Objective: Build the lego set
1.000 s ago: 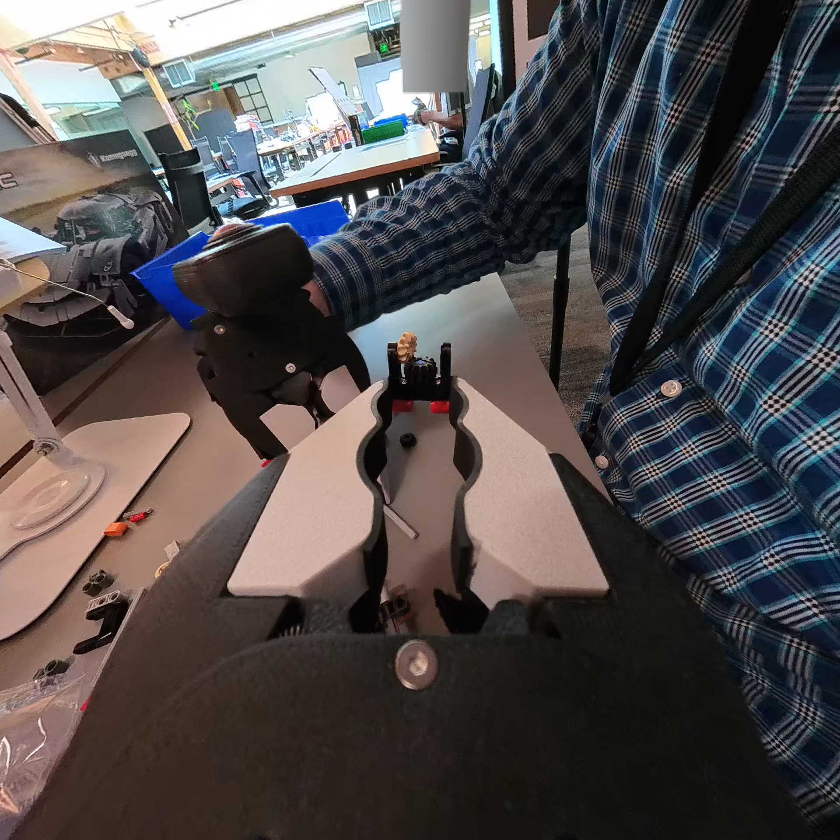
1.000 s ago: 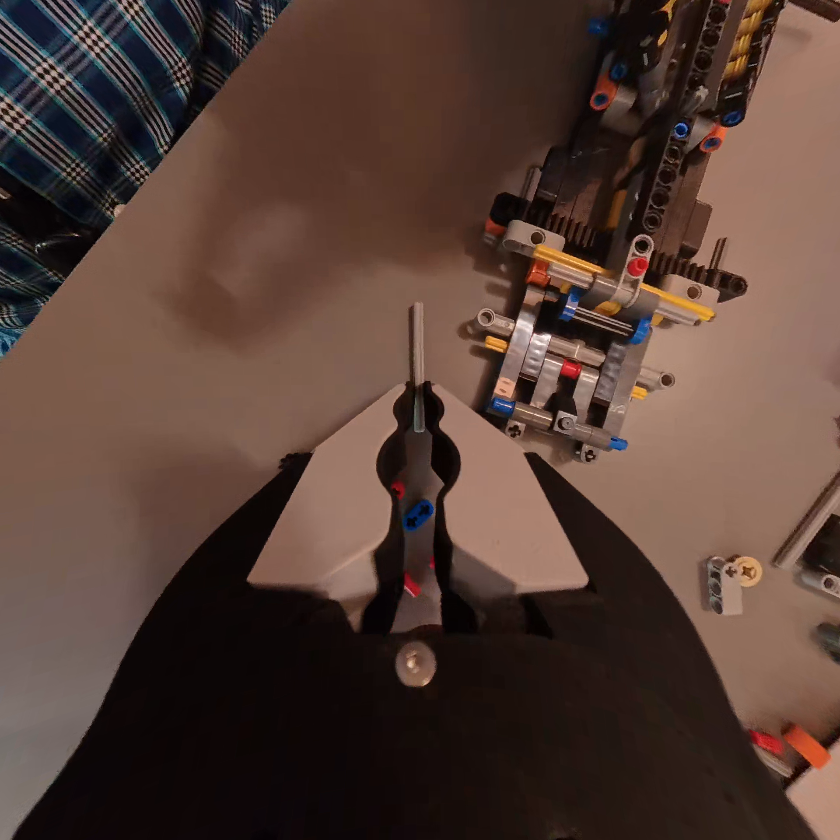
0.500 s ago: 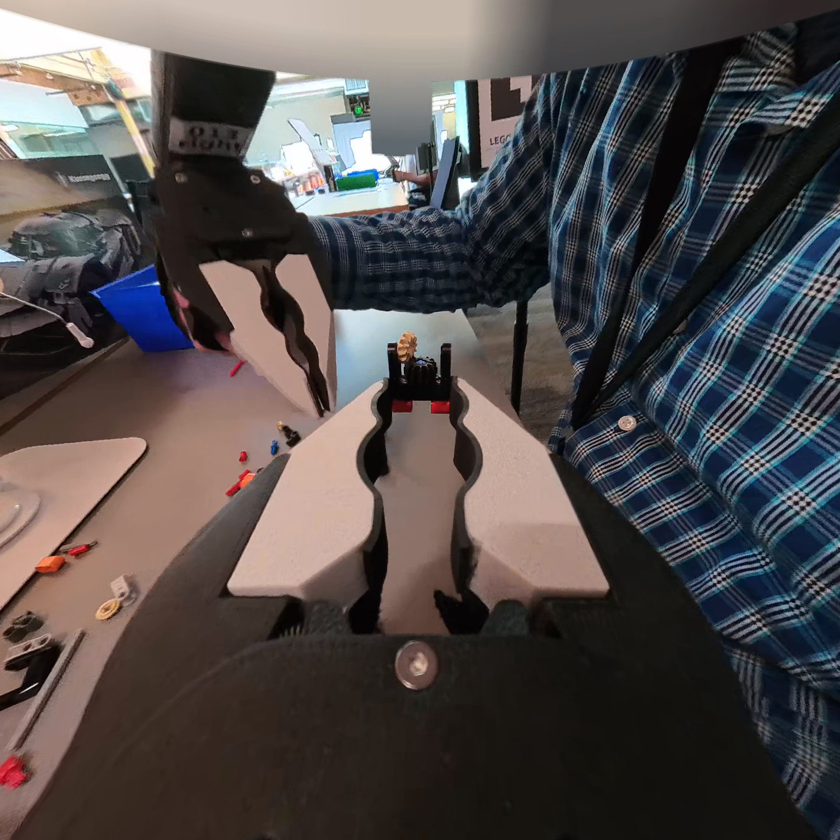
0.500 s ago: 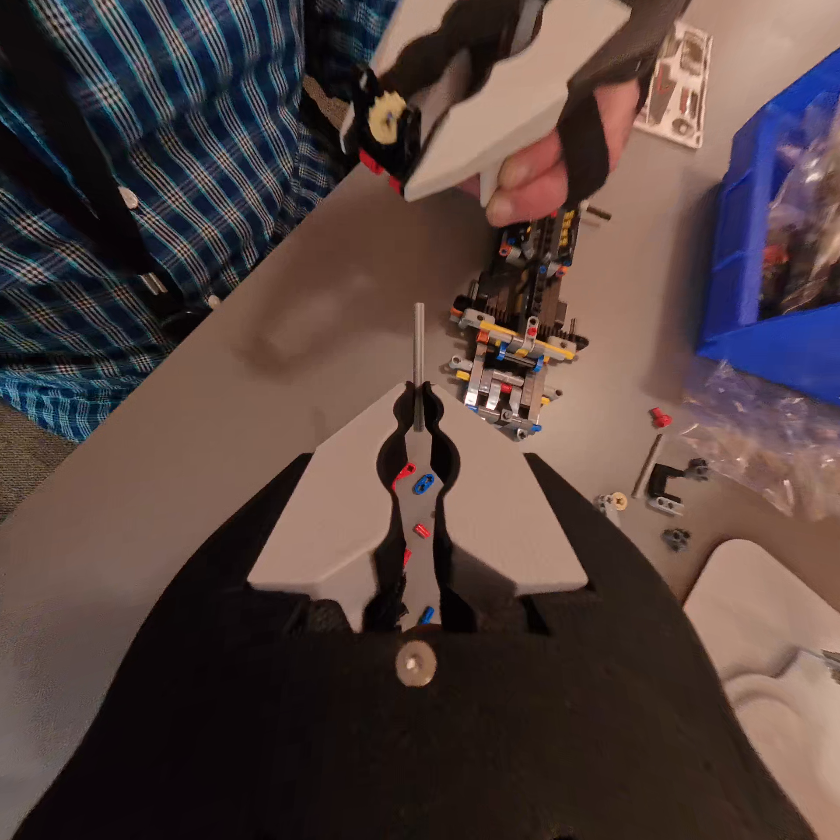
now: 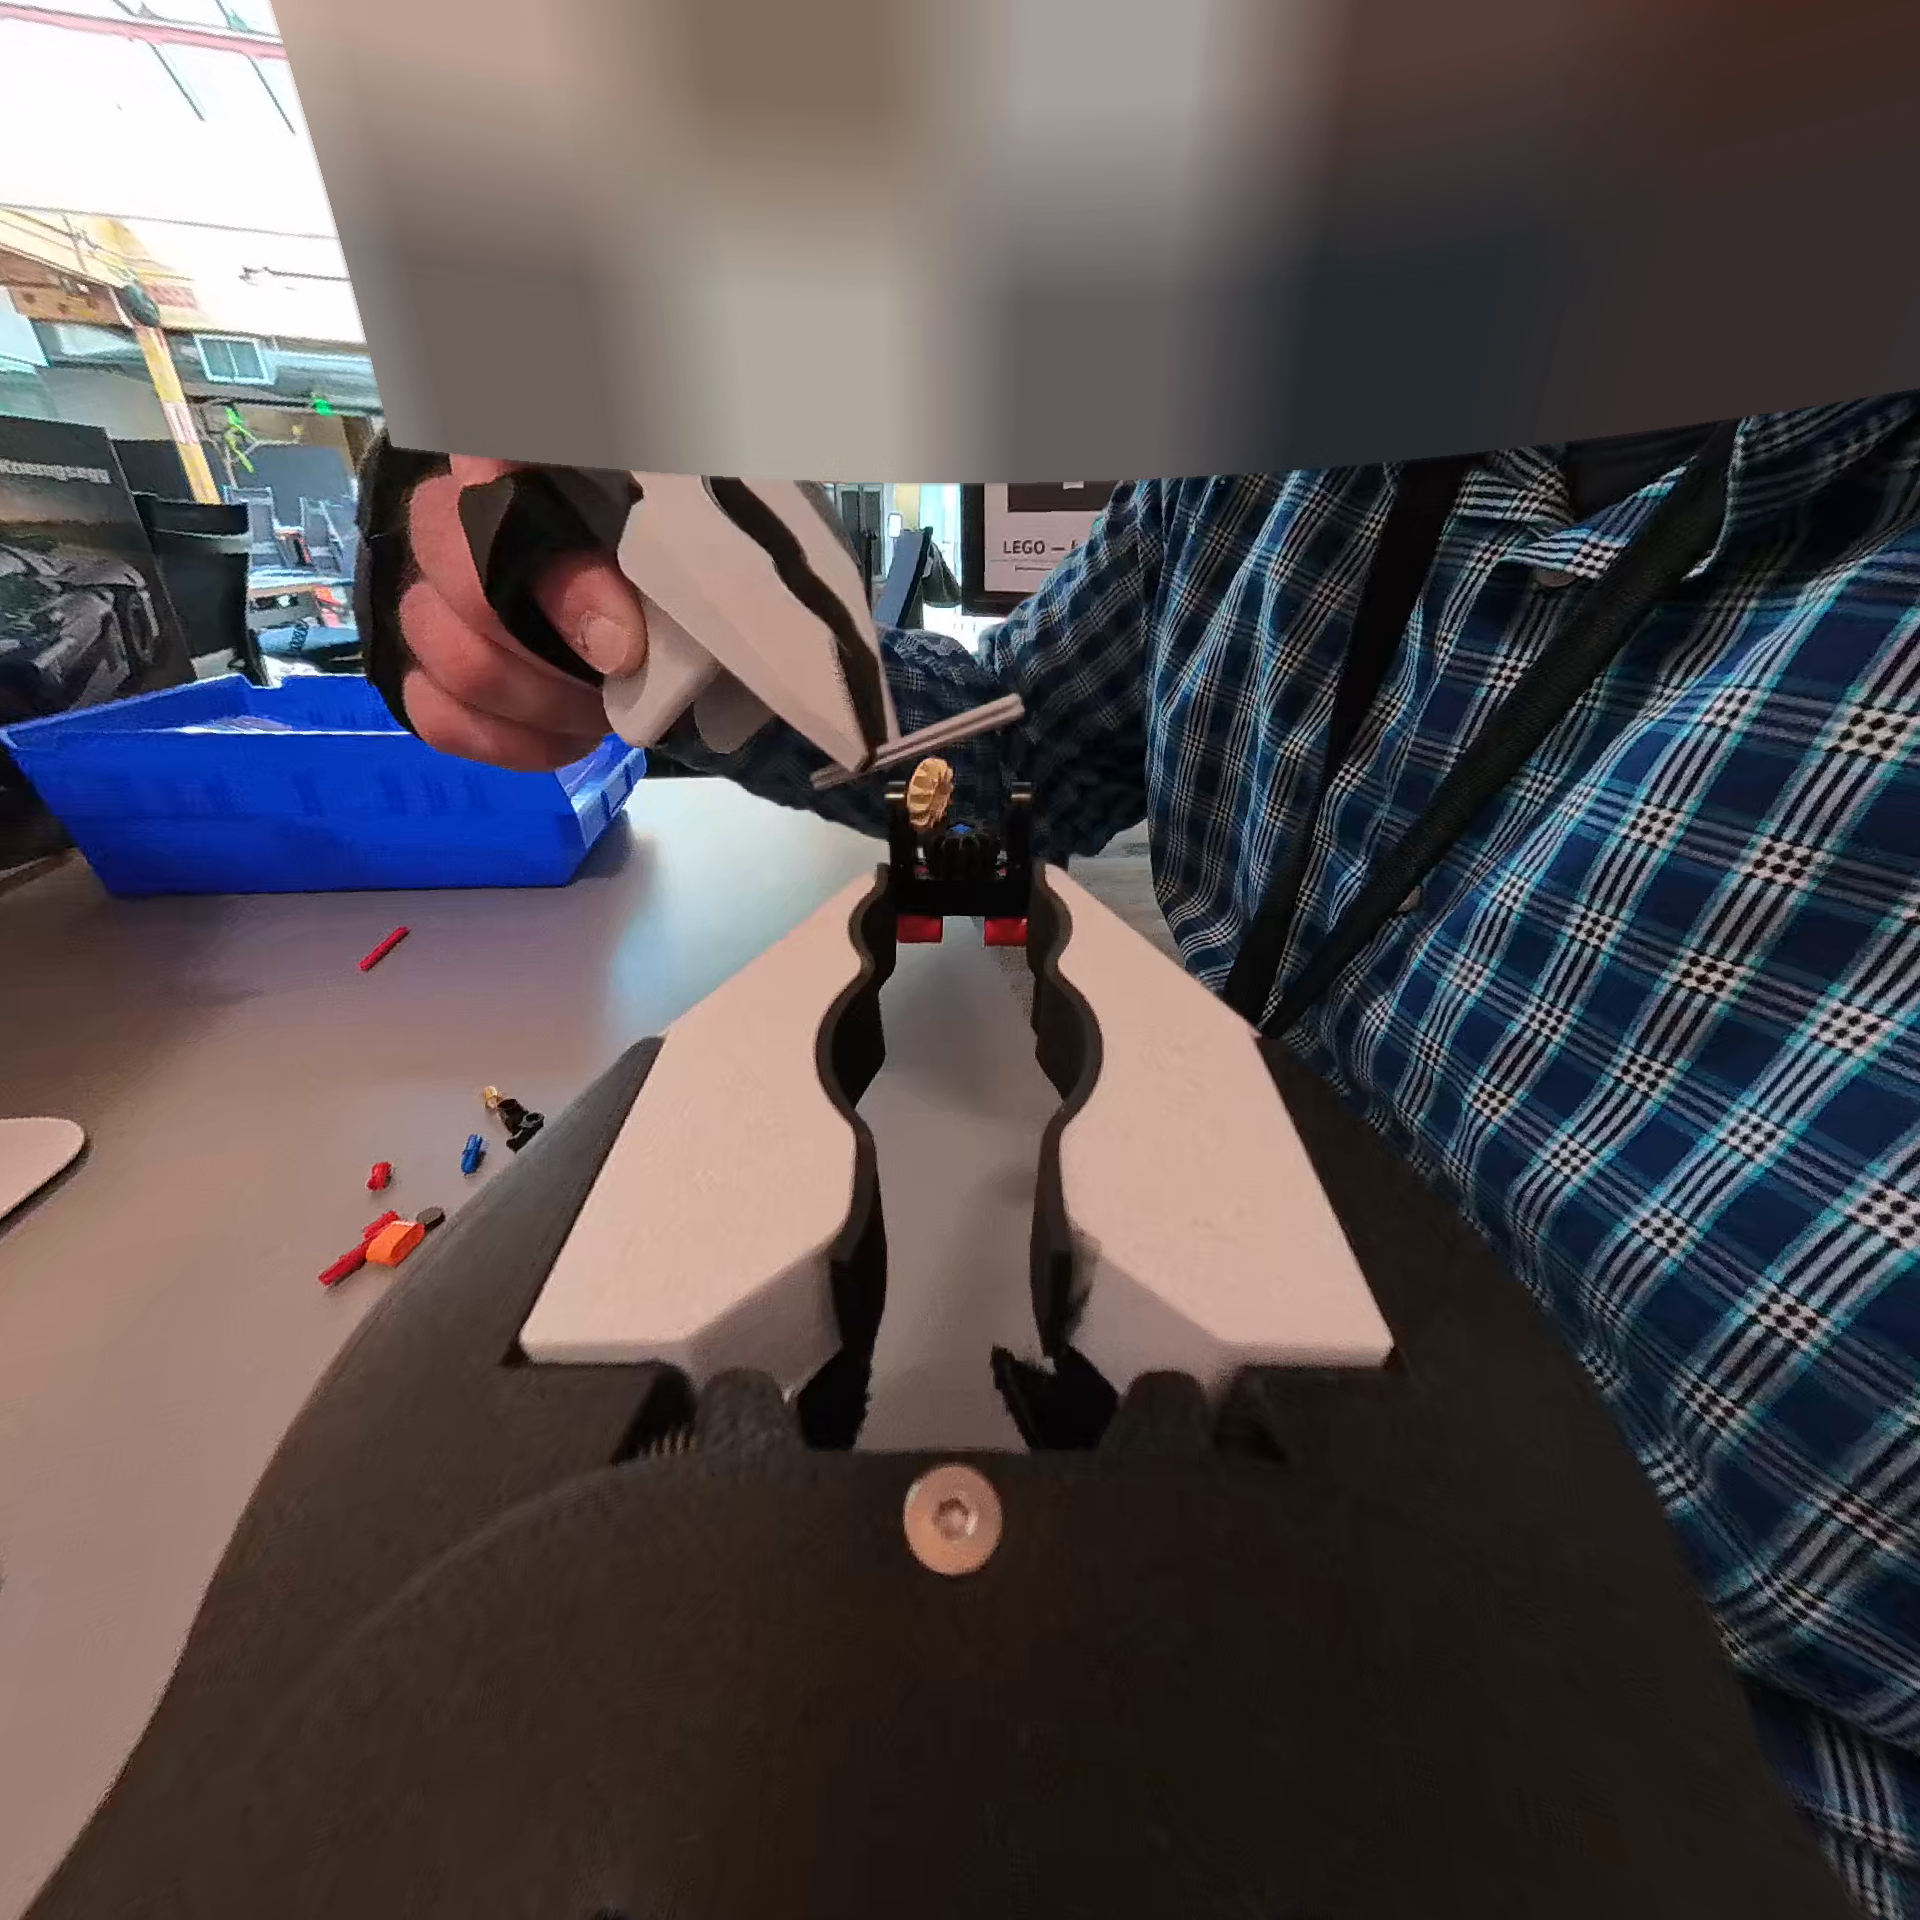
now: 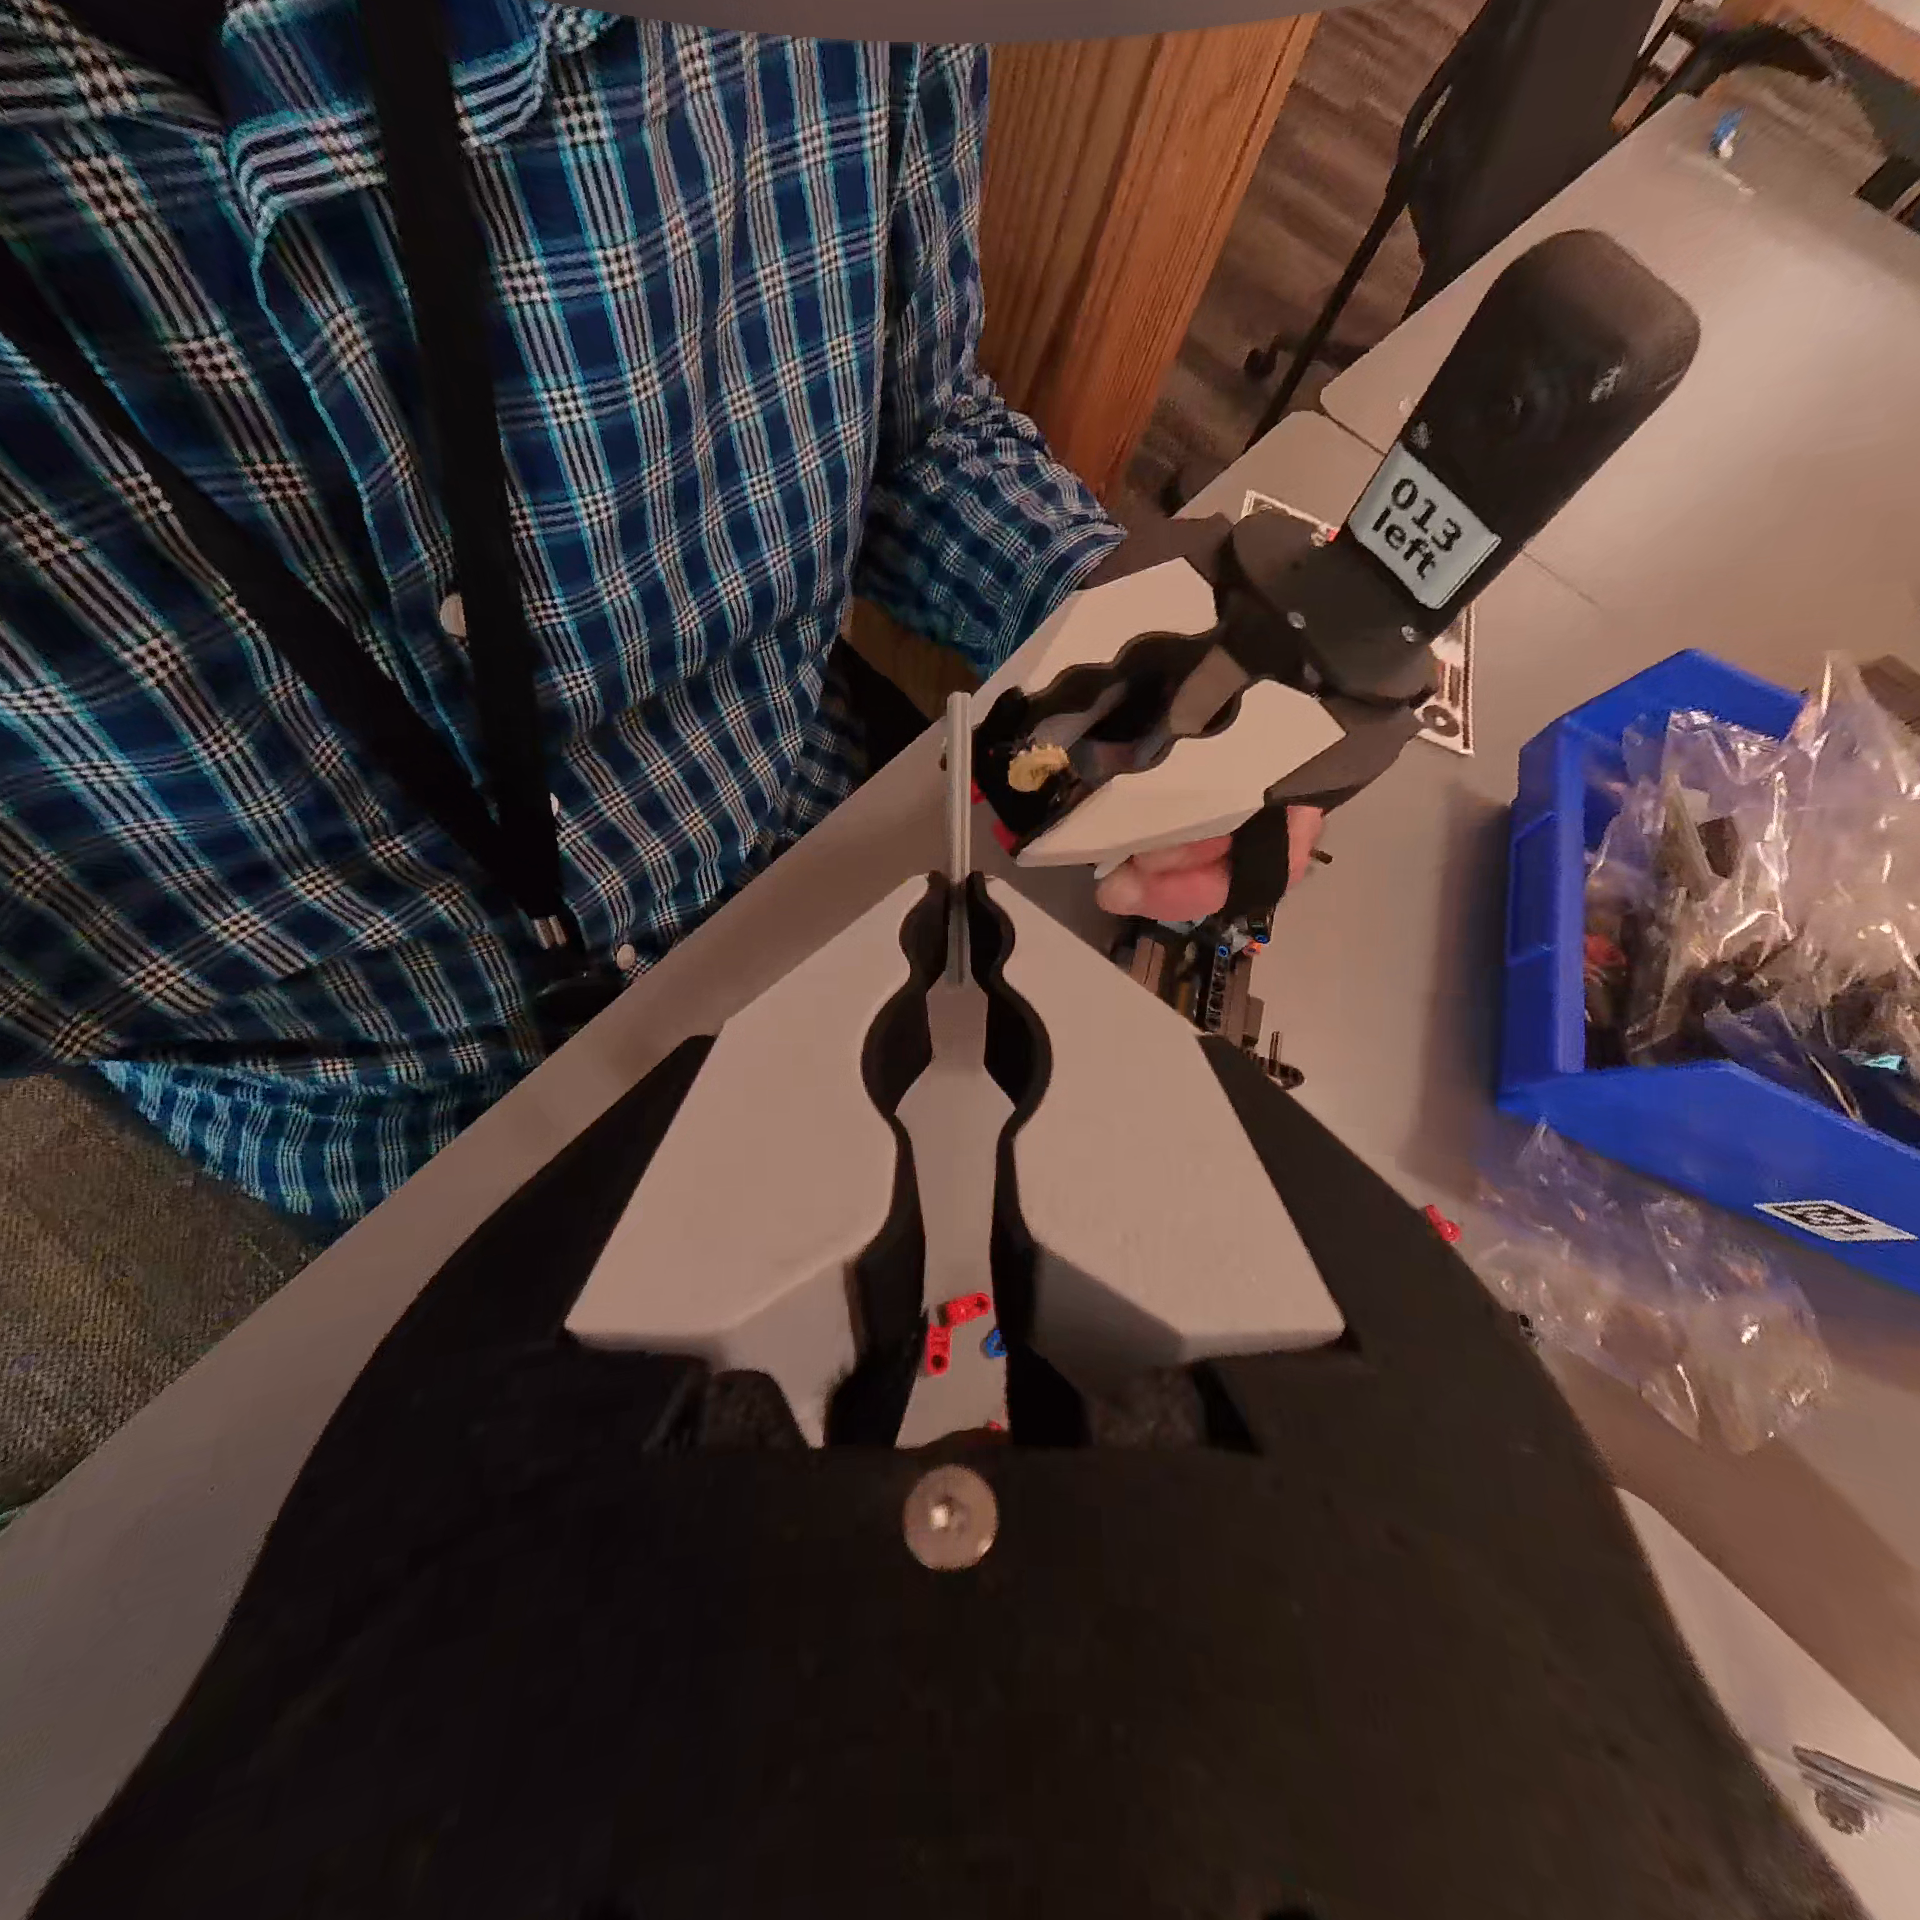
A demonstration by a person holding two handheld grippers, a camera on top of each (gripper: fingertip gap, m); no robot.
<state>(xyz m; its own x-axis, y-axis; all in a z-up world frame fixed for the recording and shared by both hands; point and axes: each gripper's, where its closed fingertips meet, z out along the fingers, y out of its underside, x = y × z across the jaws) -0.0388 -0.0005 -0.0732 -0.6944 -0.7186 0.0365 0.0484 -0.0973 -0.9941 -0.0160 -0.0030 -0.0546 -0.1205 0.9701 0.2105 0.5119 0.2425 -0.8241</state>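
Between the tips of my left gripper (image 5: 961, 883) sits a small black lego frame with a tan gear and red pins (image 5: 958, 852), pinched firmly. My right gripper (image 6: 958, 883) is clamped on a thin grey lego axle (image 6: 958, 800), held just beside that gear above the grey table (image 5: 208, 1039). A blue plastic bin (image 6: 1683, 1049) stands farther off.
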